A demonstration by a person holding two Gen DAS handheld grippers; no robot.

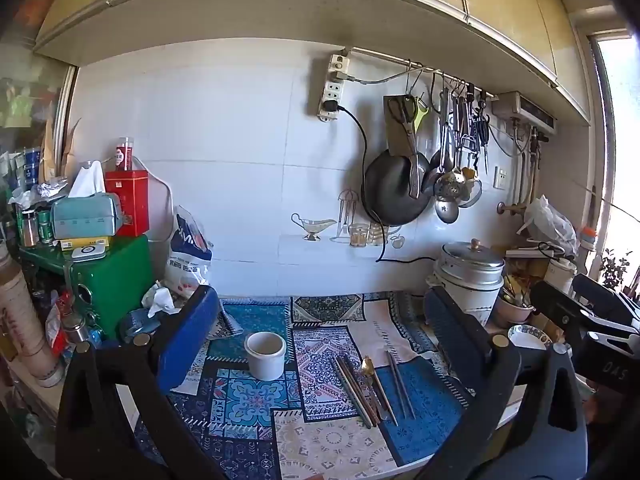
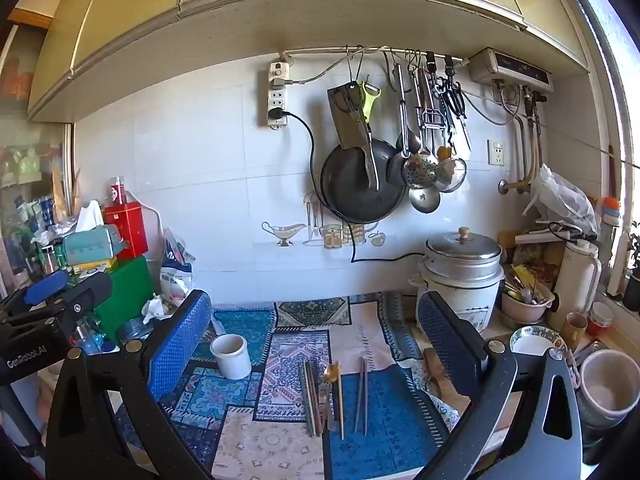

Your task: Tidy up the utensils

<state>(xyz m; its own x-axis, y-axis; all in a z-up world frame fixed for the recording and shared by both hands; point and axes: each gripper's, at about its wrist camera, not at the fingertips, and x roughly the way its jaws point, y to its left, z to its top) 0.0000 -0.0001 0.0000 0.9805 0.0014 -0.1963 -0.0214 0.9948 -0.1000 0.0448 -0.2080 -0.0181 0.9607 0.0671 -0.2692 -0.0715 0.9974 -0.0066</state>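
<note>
Left wrist view is showing the left gripper (image 1: 320,320) hovering with its jaws spread wide and nothing between them, above a patterned cloth (image 1: 256,396) covering the counter. A white cup (image 1: 265,354) is standing upright on the cloth at about 11 o'clock from the utensils (image 1: 370,388), which are lying side by side: chopsticks, a gold-bowled spoon (image 1: 368,366) and one more pair of chopsticks (image 1: 398,382) at their 3 o'clock side, slightly apart. Right wrist view is showing the right gripper (image 2: 316,328) likewise gaping and holding nothing, with the utensils lying below its middle and the cup at 10 o'clock from them. A rice cooker (image 2: 462,276) is sitting at 2 o'clock.
</note>
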